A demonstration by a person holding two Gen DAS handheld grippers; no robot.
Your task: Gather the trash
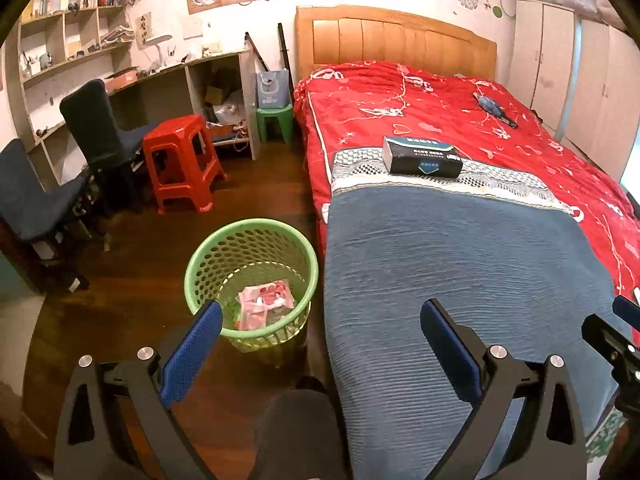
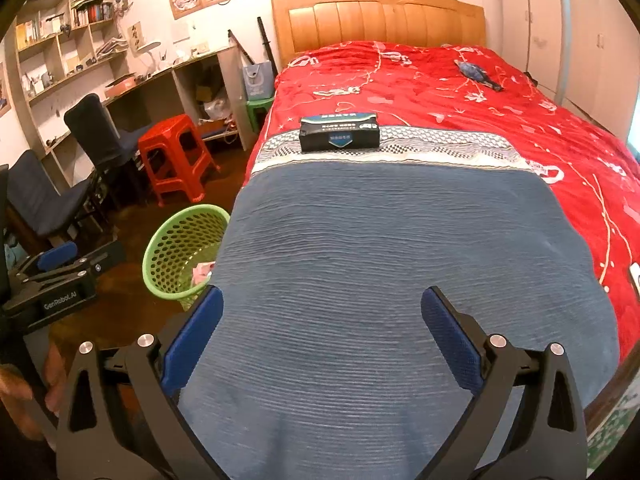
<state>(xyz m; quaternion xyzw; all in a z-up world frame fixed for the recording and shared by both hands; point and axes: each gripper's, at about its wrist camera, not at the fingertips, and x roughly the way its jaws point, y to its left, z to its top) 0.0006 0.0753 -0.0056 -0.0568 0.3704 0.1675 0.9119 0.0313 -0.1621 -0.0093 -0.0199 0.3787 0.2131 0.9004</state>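
Observation:
A green mesh waste basket [image 1: 208,256] stands on the wooden floor beside the bed, with pink and red wrappers [image 1: 266,298] lying in it. My left gripper [image 1: 320,316] hangs open and holds nothing; its left finger is over the basket and its right finger is over the blue blanket [image 1: 460,264]. My right gripper [image 2: 322,300] is also open with nothing in it, above the blanket at the bed's foot. From the right wrist view, the basket [image 2: 168,248] and the left gripper [image 2: 60,268] sit low on the left. The right gripper [image 1: 616,332] shows at the left wrist view's right edge.
A dark tissue pack [image 1: 422,156] lies on the bed's patterned band, and a small blue object [image 1: 494,109] lies on the red cover. A red stool [image 1: 182,160], two dark chairs [image 1: 100,124], a desk and shelves stand left. Wardrobes line the right wall.

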